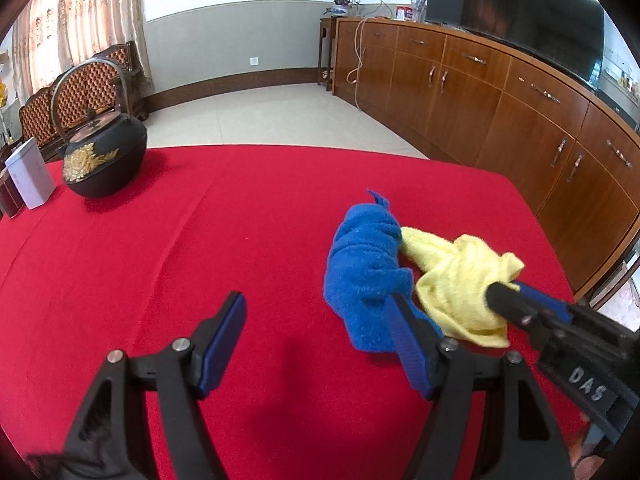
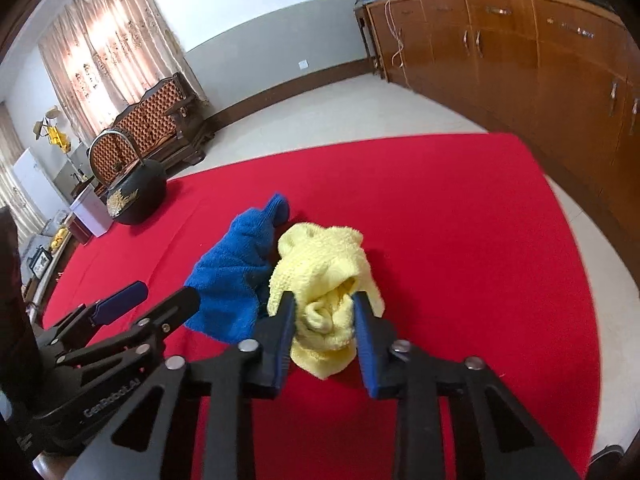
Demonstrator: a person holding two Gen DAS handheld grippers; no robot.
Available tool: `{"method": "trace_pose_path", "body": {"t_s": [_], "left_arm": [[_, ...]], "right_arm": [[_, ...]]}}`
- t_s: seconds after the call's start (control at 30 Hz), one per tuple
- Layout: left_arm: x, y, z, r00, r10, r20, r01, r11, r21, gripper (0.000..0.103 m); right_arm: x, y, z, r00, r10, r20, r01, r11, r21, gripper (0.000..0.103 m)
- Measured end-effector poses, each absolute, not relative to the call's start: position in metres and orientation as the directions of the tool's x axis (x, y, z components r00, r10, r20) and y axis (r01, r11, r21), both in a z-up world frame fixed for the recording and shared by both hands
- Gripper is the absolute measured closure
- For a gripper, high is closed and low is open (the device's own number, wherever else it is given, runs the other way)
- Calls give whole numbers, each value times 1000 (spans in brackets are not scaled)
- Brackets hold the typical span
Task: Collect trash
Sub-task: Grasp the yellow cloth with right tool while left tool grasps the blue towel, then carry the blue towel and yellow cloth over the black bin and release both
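Yellow cloth [image 2: 324,276]: fluffy, crumpled, on the red tablecloth [image 2: 460,220], touching the blue cloth [image 2: 236,268] at its 9 o'clock. Right gripper [image 2: 323,320] pinches its folds. Left gripper [image 1: 316,320] stands wide, empty.

Blue cloth [image 1: 366,268] partly behind claw

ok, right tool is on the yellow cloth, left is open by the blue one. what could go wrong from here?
1. The right tool pinches only a bunched fold of the yellow cloth, so it may slip free when lifted.
2. The yellow cloth lies against the blue cloth; lifting could drag the blue one along.
3. The left tool is open with one finger at the blue cloth's edge and close to the right tool; closing may catch only a corner, or the tools may collide.
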State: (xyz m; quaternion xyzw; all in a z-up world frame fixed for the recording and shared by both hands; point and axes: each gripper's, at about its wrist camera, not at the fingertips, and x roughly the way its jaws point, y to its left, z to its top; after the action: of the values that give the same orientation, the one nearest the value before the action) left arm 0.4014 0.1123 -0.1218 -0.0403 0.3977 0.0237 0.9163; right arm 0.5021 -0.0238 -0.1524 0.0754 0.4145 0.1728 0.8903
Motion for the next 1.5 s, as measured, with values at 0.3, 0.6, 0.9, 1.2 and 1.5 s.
{"method": "trace_pose_path", "body": {"t_s": [0.3, 0.6, 0.9, 1.2, 1.5], "left_arm": [[418, 102, -137, 652, -10, -758, -69, 995, -72, 30], [431, 100, -140, 658, -35, -752, -49, 995, -89, 30], [430, 98, -145, 653, -110, -749, -10, 988, -154, 74], [404, 92, -133, 676, -92, -731, 8, 993, -117, 82], [347, 77, -121, 681, -109, -725, 45, 993, -107, 82]], "right_arm": [[504, -53, -148, 638, 319, -701, -184, 947, 263, 64], [525, -37, -160, 610, 317, -726, -187, 948, 256, 29], [528, -36, -168, 605, 351, -715, -217, 936, 277, 61], [505, -52, -153, 631, 344, -696, -204, 938, 279, 61], [442, -79, -147, 621, 338, -707, -186, 940, 286, 61]]}}
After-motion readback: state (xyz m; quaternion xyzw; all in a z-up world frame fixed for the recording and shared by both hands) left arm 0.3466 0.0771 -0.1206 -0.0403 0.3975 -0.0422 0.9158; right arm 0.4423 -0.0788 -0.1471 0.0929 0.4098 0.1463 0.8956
